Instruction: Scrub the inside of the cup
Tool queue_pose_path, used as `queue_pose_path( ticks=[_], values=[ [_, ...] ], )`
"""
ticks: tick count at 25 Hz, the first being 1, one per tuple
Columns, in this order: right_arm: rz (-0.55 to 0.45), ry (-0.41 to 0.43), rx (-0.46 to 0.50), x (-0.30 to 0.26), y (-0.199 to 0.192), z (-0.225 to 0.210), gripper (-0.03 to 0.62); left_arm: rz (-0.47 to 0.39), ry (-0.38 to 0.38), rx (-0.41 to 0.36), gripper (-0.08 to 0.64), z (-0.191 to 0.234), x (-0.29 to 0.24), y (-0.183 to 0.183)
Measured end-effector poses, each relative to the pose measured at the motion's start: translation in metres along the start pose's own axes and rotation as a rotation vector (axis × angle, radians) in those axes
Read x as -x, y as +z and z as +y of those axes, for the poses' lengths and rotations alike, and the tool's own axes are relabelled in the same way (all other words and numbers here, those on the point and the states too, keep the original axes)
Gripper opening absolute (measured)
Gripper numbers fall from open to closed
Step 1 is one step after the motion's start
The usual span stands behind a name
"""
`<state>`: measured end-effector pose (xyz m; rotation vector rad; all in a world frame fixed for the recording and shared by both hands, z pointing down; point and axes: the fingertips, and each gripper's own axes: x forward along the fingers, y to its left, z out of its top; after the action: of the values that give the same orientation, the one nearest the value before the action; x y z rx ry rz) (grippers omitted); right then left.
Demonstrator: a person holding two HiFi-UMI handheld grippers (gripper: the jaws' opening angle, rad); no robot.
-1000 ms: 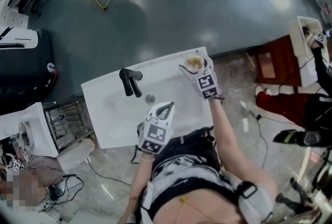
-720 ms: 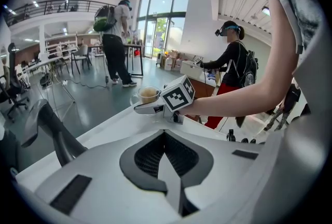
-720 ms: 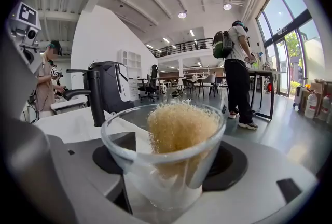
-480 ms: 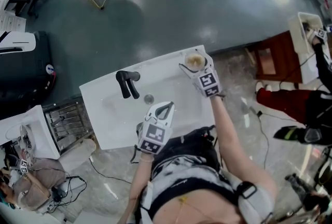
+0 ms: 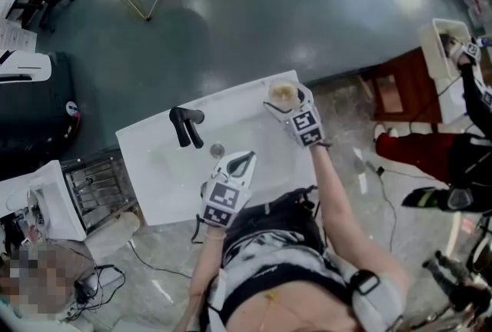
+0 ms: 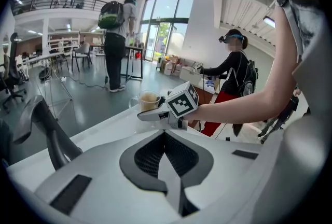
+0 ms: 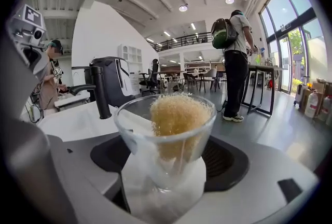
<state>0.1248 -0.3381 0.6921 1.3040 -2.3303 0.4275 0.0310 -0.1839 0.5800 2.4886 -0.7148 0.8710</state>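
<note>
Handling: the cup (image 7: 161, 168) looks like clear, thin-walled glass. I judge it stiff, light, breakable, and slippery if wet.
Hold: the lower wall, under the flared rim, seems the best place to grip, squeezed gently. The rim looks too wide and fragile to grip.
Look: see-through, and wider at the top than at the base. A handle seems to show on one side in the left gripper view. A tan, fibrous scrubber (image 7: 179, 114) fills the upper part and rises above the rim.
Place: in the head view, just right of centre and above the middle. It stands on the far right corner of the white sink (image 5: 169, 169), well apart from the black faucet (image 5: 187, 125).
Right gripper (image 5: 290, 104): the jaws are wide and have just spread further. The cup stands between them, and the pads do not appear to press on it.
Left gripper (image 6: 165, 140): the jaws are together with nothing in them. It is over the sink's near edge, well apart from the cup.
</note>
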Motion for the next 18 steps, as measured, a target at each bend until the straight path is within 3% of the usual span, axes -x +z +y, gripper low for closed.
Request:
queue_pose_path(
  ticks=[11, 18],
  values=[
    [0.028, -0.021, -0.051, 0.044, -0.022, 0.007, 0.44, -0.046, 0.036, 0.041, 0.0, 0.0, 0.012, 0.002],
    [0.053, 0.015, -0.049, 0.067, -0.029, 0.024, 0.437, -0.087, 0.055, 0.087, 0.0, -0.002, 0.021, -0.001]
  ],
)
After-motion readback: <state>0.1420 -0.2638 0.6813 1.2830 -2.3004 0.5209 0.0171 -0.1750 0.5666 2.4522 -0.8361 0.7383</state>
